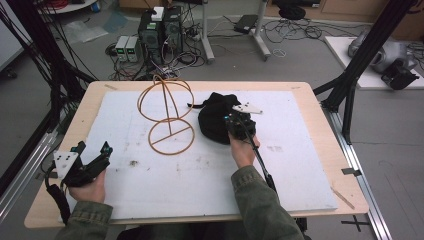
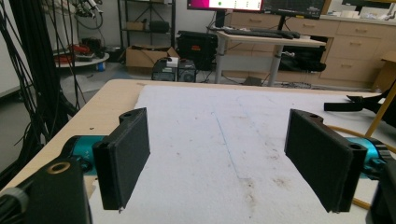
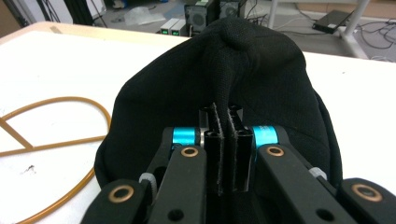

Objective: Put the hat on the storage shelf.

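A black fabric hat [image 1: 216, 116] lies on the white mat, right of centre. My right gripper [image 1: 239, 125] sits at its near edge, jaws shut on a pinched fold of the black hat [image 3: 224, 84]; the fold rises from between the pads of the right gripper [image 3: 223, 122]. An orange wire stand [image 1: 166, 112] with a ring base and a looped top stands left of the hat; its ring base [image 3: 56, 140] curves beside the fabric. My left gripper [image 1: 95, 161] rests at the mat's near left corner, held in a hand. The left gripper [image 2: 224, 163] is open with nothing between its pads.
The white mat [image 1: 210, 175] covers most of the wooden table [image 1: 320, 125]. Computers and tangled cables [image 1: 160, 35] lie on the floor beyond the far edge. Black frame struts [image 1: 360, 65] stand at the table's right, and dark cables hang at its left.
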